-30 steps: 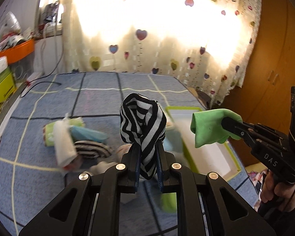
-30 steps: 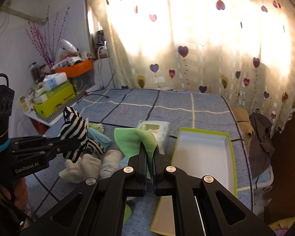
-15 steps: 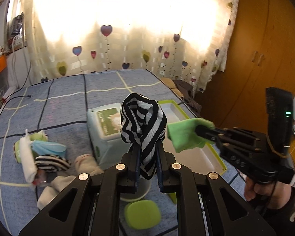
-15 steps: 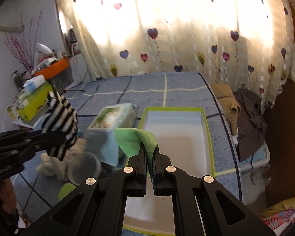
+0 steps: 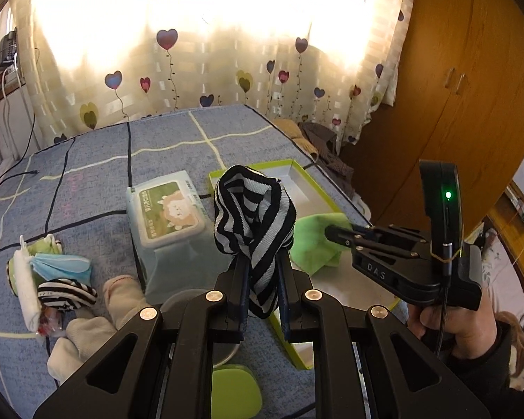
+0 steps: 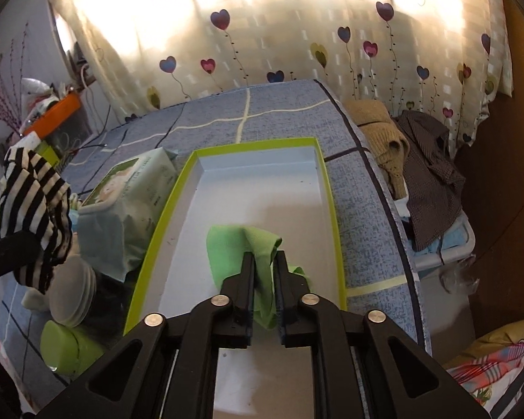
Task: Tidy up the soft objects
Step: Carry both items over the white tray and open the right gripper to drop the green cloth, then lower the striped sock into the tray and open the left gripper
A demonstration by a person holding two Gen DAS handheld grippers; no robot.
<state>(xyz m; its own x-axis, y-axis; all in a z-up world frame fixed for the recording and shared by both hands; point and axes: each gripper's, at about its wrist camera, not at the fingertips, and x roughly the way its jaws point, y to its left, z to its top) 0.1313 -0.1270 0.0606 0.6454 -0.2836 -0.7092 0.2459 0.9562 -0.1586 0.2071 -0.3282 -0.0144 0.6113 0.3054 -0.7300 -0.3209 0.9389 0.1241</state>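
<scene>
The limp green cloth [image 6: 242, 248] (light, floppy) hangs between the right hand-held gripper's [image 6: 263, 260] opening jaws, best pinched mid-fold.

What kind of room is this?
Most likely a bedroom at home: a bed with a blue checked cover, heart-print curtains over a bright window, a wooden wardrobe, and clothes heaped beside the bed.

Black hand-held gripper [image 5: 337, 233]: silver screws, "DAS" lettering, green LED, black cable; dark sleeve [image 5: 485, 359].
</scene>
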